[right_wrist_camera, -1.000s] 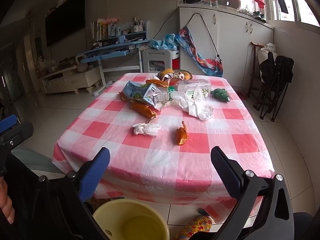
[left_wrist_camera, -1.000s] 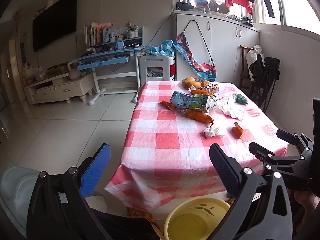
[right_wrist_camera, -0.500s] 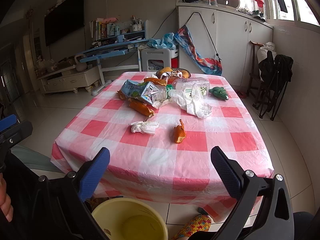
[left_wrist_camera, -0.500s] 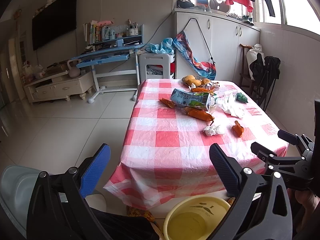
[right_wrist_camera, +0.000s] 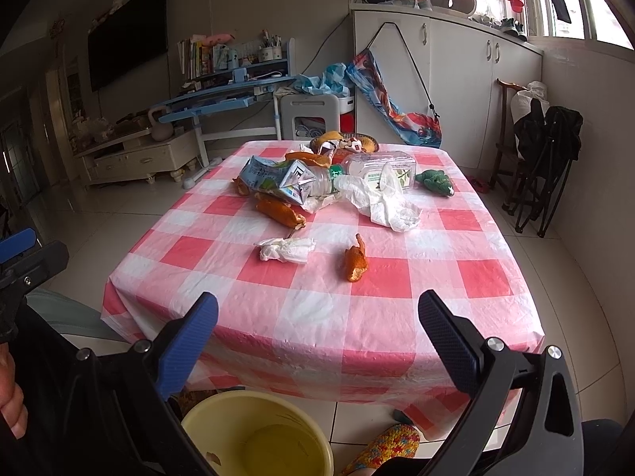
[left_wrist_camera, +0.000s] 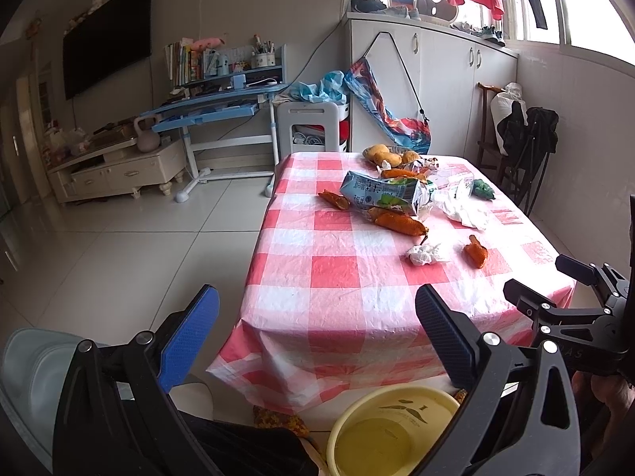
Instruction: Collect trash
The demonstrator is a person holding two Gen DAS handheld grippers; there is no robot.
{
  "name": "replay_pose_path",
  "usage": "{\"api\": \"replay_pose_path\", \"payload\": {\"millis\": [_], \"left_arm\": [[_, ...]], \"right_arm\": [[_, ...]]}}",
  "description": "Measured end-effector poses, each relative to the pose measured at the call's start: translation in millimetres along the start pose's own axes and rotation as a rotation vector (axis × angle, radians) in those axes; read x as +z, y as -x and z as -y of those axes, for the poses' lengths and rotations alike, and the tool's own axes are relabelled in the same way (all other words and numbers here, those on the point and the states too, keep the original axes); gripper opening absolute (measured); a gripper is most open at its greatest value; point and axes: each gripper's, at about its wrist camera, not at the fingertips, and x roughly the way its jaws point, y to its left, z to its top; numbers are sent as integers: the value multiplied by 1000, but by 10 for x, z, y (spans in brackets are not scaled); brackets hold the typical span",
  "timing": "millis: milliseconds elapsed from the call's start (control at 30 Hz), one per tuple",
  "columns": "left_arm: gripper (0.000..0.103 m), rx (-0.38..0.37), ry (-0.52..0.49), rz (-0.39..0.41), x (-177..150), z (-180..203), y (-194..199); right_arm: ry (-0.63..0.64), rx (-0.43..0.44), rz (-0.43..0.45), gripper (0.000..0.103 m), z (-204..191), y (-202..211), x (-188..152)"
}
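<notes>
Yellow plastic bucket [right_wrist_camera: 254, 436], bottom centre of both views, on the floor below the near bench edge; looks empty.

Left gripper [left_wrist_camera: 317, 325]: lower frame of the left view, jaws spread wide, nothing between them. One blue pad, one black.

Right gripper [right_wrist_camera: 317, 329]: lower frame of the right view, jaws likewise spread and empty. Both grippers hang short of the bench, above the bucket.

Bench [right_wrist_camera: 397, 317]: covered by a red-and-white checked cloth that drapes over the near edge.

Trash on the bench, nearest first:
- Crumpled white tissue [right_wrist_camera: 286, 249], centre of frame, lying alone.
- Orange peel scrap [right_wrist_camera: 356, 261], just right of the tissue, apart from it.
- Larger orange peel [right_wrist_camera: 279, 211], behind the tissue, touching the heap.
- Flattened drink carton [right_wrist_camera: 278, 180], blue and green print, on its side in the heap.
- Clear plastic bottle [right_wrist_camera: 377, 164], on its side, right of the carton.
- White crumpled bag or wrapper [right_wrist_camera: 383, 202], spilling forward from the bottle.
- Small green item [right_wrist_camera: 434, 181], right of the bottle; kind unclear.
- Fruit and wrappers [right_wrist_camera: 341, 143], far edge of the bench.

Blue desk [right_wrist_camera: 226, 97] and white cabinets [right_wrist_camera: 456, 79], upper frame, beyond the bench.
</notes>
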Motion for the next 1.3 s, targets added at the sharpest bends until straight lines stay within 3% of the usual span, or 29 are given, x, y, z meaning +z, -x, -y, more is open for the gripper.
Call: {"api": "replay_pose_path", "payload": {"millis": [200, 367, 700, 1300], "left_arm": [[96, 1, 3, -4, -4, -13, -9], [96, 0, 4, -3, -3, -15, -9], [96, -1, 4, -4, -8, -17, -9], [96, 0, 5, -6, 5, -24, -8]], "right_arm": [[1, 6, -11, 97, -35, 22, 28], [10, 4, -92, 97, -46, -12, 21], [1, 20, -47, 97, -59, 3, 15], [17, 15, -49, 97, -52, -28, -29]]}}
